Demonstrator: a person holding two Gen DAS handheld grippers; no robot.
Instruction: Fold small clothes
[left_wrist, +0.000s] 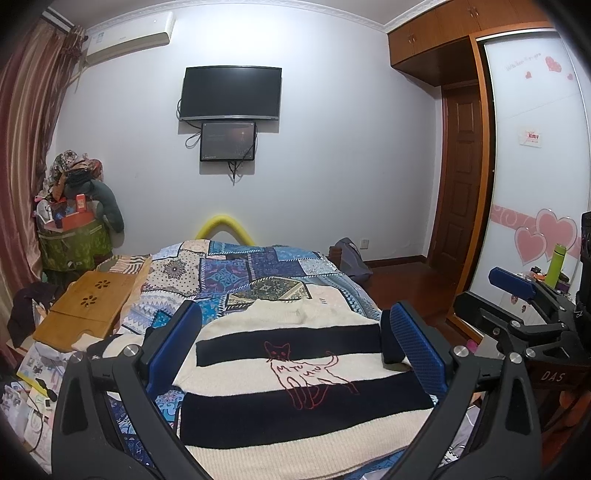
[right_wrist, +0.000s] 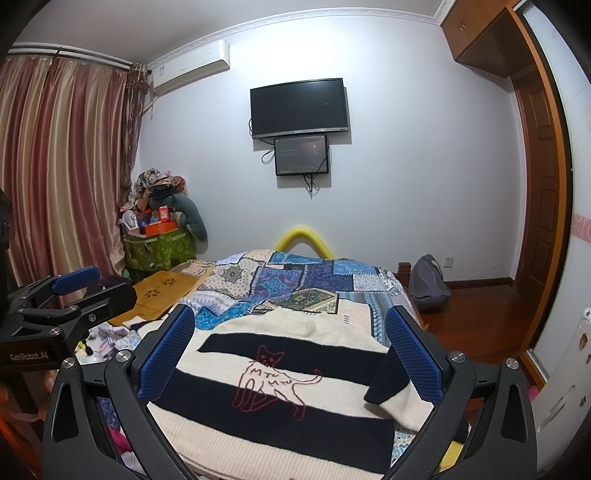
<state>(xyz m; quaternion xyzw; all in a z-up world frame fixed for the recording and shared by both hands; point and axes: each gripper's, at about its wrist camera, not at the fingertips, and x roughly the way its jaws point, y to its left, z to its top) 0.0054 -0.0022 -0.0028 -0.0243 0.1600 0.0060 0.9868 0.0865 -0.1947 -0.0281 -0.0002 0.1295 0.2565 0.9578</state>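
A cream sweater (left_wrist: 295, 373) with wide navy stripes and a red cat outline lies flat on the patchwork quilt (left_wrist: 236, 277), collar toward the far wall. My left gripper (left_wrist: 295, 347) hovers open above its near half, with nothing pinched between the blue pads. The right wrist view shows the same sweater (right_wrist: 280, 373), and the right gripper (right_wrist: 291, 350) stands open over it too. A navy-and-cream sleeve (right_wrist: 391, 384) lies bunched beside the right gripper's right finger. Each gripper also shows at the edge of the other's view: the right gripper (left_wrist: 495, 295) and the left gripper (right_wrist: 92, 290).
A wooden lap tray (left_wrist: 88, 306) rests on the bed's left side, with papers and loose clothes below it. A green bottle (left_wrist: 557, 264) stands at the right by the wardrobe. A grey backpack (right_wrist: 428, 280) sits on the floor past the bed.
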